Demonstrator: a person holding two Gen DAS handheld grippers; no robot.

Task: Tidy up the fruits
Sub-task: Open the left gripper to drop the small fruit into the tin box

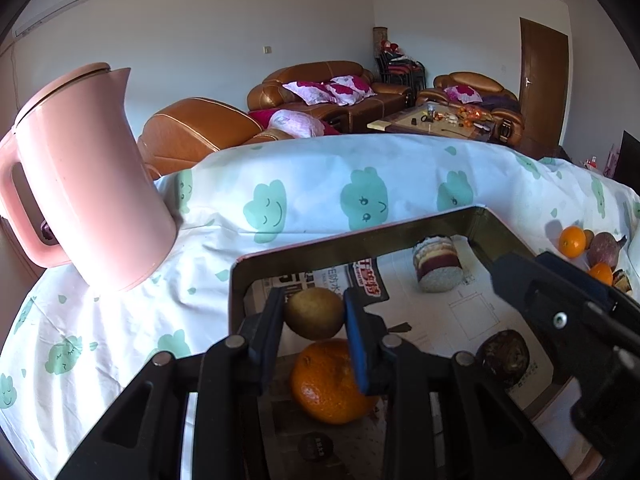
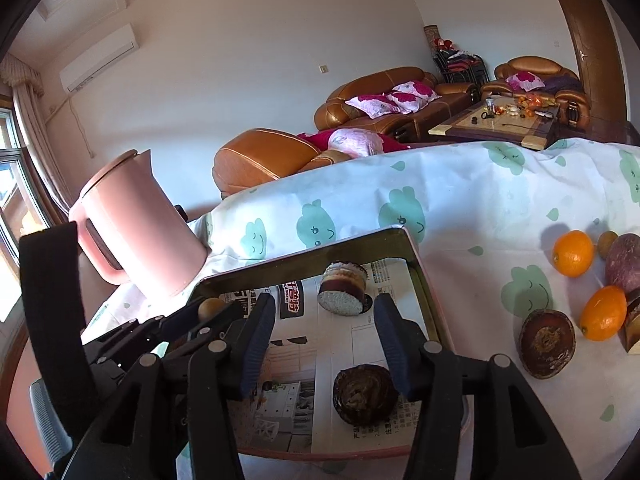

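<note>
My left gripper [image 1: 314,320] is shut on a brown kiwi [image 1: 314,313] and holds it over the tray [image 1: 360,240], above an orange mandarin [image 1: 328,384] that lies in the tray. My right gripper [image 2: 324,344] is open and empty above the tray [image 2: 304,258], over a dark round cake [image 2: 362,394]. A layered cake cup [image 2: 344,290] lies on its side in the tray. On the cloth to the right lie two oranges [image 2: 573,253] [image 2: 603,313], a purple fruit [image 2: 624,264], a small kiwi [image 2: 607,243] and a dark brown cake [image 2: 547,344].
A pink kettle [image 1: 88,184] stands on the table's left side, close to the tray's far left corner. The tray is lined with newspaper [image 2: 292,360]. The cloud-print tablecloth [image 1: 312,184] covers the table. Sofas [image 1: 320,92] and a coffee table stand behind.
</note>
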